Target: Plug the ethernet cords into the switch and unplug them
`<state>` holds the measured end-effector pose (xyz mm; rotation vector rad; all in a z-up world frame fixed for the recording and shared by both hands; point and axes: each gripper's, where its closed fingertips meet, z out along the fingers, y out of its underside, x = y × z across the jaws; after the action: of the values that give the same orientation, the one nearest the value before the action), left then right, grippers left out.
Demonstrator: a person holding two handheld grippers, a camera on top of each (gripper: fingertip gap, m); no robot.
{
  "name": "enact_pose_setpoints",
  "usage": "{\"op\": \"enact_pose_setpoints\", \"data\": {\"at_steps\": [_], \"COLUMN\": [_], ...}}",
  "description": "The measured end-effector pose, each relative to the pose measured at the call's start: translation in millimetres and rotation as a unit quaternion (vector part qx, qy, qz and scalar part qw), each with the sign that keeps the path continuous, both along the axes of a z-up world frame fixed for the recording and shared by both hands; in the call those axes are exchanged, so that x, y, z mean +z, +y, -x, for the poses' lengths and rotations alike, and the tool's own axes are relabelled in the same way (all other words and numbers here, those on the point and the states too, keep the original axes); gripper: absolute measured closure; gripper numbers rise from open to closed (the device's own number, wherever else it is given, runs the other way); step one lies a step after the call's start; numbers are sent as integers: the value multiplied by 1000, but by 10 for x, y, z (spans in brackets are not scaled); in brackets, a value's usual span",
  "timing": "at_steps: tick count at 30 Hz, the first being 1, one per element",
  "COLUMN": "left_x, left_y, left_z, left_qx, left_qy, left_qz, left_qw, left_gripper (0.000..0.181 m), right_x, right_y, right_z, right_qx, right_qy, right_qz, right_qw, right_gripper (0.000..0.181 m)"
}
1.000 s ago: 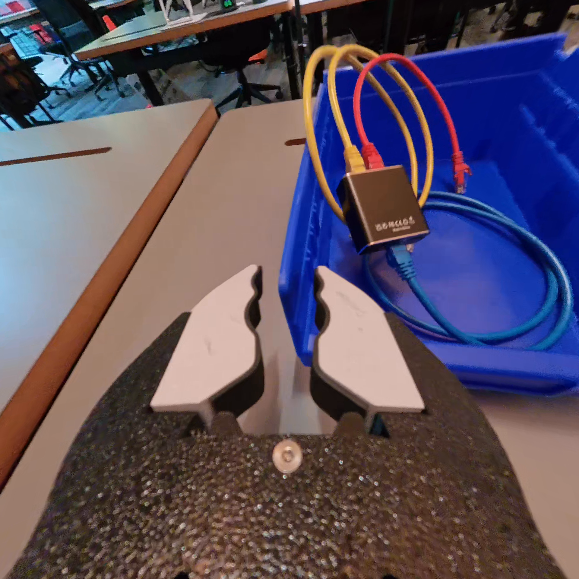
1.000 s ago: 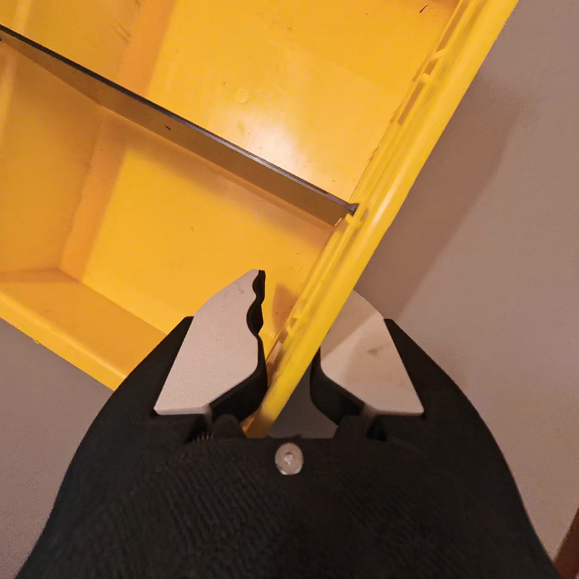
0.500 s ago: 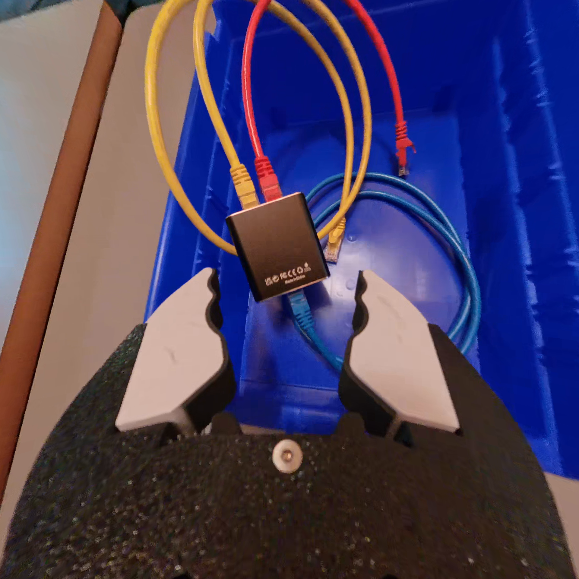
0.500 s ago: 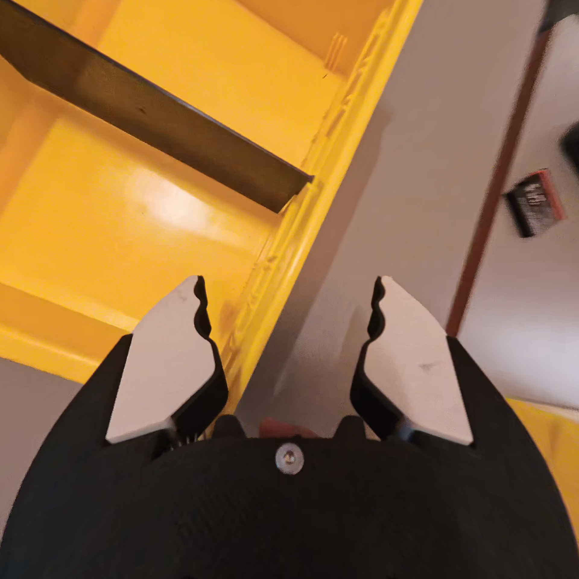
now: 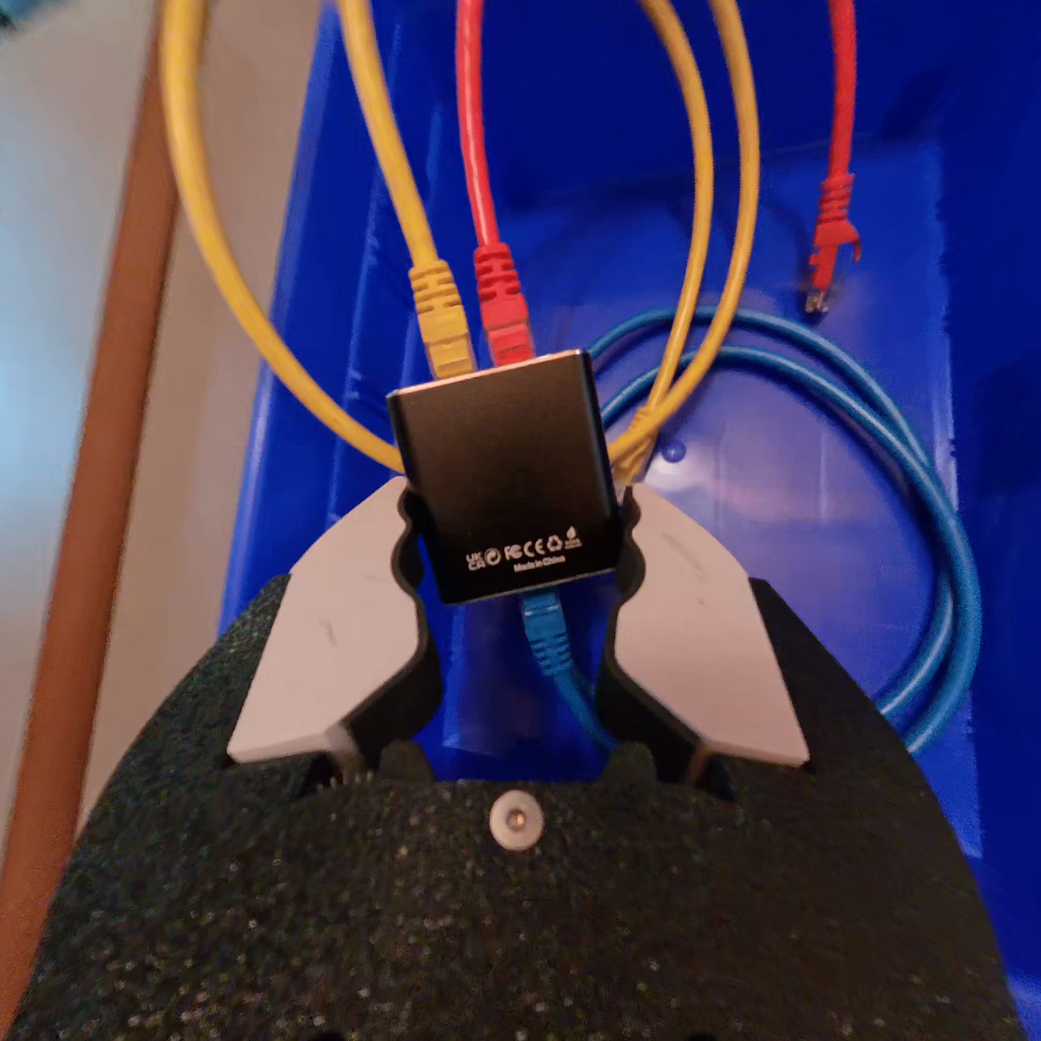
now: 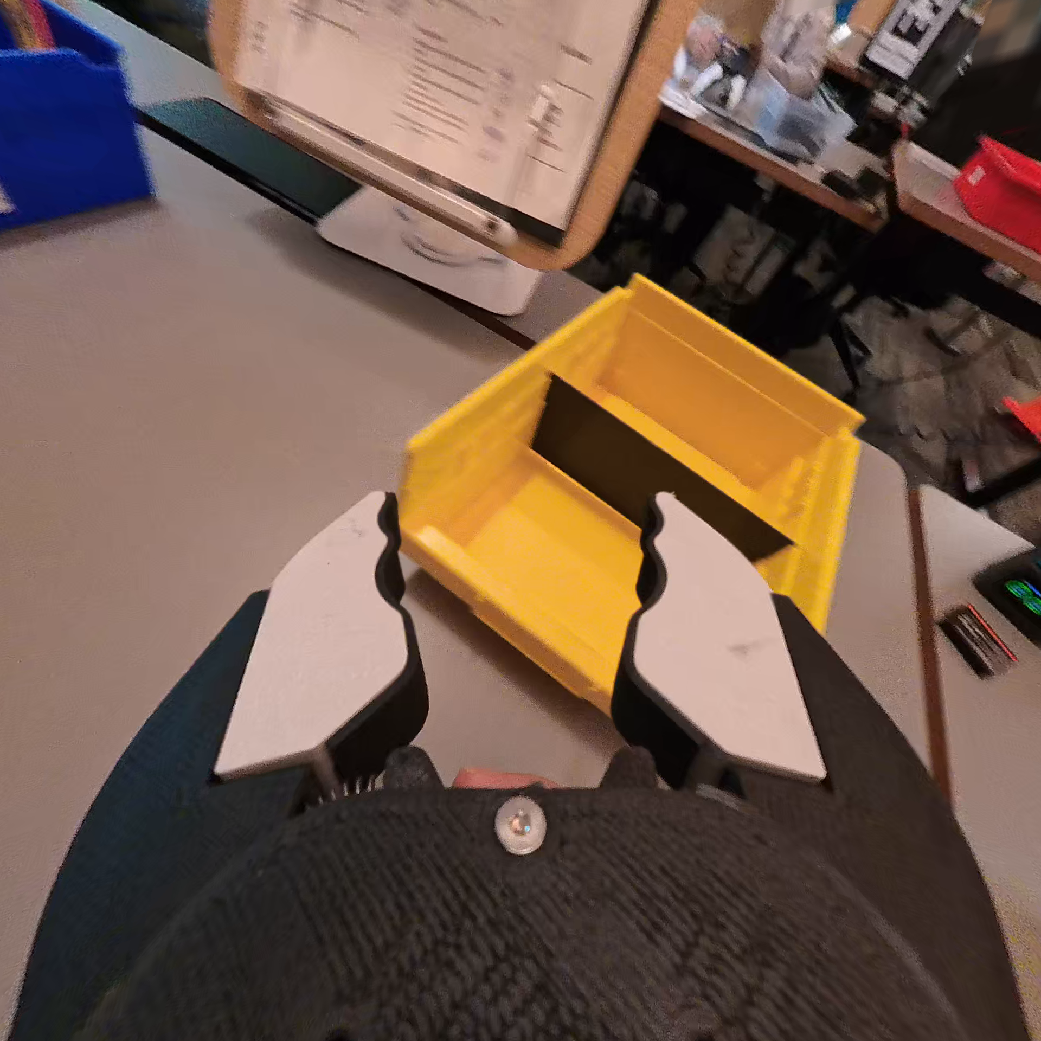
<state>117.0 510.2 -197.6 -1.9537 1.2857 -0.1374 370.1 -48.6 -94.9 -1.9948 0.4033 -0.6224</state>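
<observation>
A small black switch (image 5: 507,479) hangs over the blue bin (image 5: 1014,394). A yellow cord (image 5: 442,321) and a red cord (image 5: 504,315) are plugged into its far end. A blue cord (image 5: 546,631) is plugged into its near end and coils on the bin floor. The red cord's other plug (image 5: 831,236) and the yellow cord's other plug (image 5: 634,445) hang loose. My left gripper (image 5: 515,501) is shut on the switch, with its fingertips against both sides. My right gripper (image 6: 521,507) is open and empty above the grey table, just before a yellow bin (image 6: 450,467).
The yellow bin has a black divider (image 6: 636,467) and holds nothing that I can see. A board with a paper sheet on a white stand (image 6: 428,112) stands behind it. The blue bin's corner (image 6: 62,129) is far left. Small dark items (image 6: 977,648) lie at the right.
My left gripper moved forward and closed on the switch. My right gripper, open since letting go of the yellow bin's wall, pulled back and tilted up; the whole bin now shows.
</observation>
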Motion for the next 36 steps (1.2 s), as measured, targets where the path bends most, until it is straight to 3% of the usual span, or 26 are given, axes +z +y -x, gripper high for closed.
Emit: {"op": "enact_pose_setpoints", "data": {"at_steps": [4,9,15,18,22,26,30,36], "left_x": [632,1748,2839,3115,3445,3429,3700,4346], "left_y": [-160,-486,-1251,-1755,-2296,-2717,-2839,-2877], "left_z": [-46,-99,-180,-278,-301,-454,-414,-334], "left_qx": [-52,-94,-174,-232,-259,-315,-287,-283], "left_qy": [-37,-107,-197,-236,-251,-263,-249,-266], "left_qz": [-129,-265,-347,-342,-408,-378,-474,-485], "left_qw": [990,954,900,879,839,830,794,784], "left_gripper": [115,117,117,117,117,117,117,117], "right_x": [-26,71,251,384,604,796,840,832], "right_y": [359,741,990,1052,1060,1020,993,1007], "right_z": [407,790,1252,1542,2015,2324,2432,2361], "right_qx": [62,139,217,259,324,354,373,363], "right_qy": [-5,23,47,51,53,55,42,62], "right_qz": [-29,-72,-125,-146,-162,-185,-189,-205], "right_qw": [998,987,967,954,931,915,907,907], "right_gripper": [104,105,106,105,98,101,102,106]}}
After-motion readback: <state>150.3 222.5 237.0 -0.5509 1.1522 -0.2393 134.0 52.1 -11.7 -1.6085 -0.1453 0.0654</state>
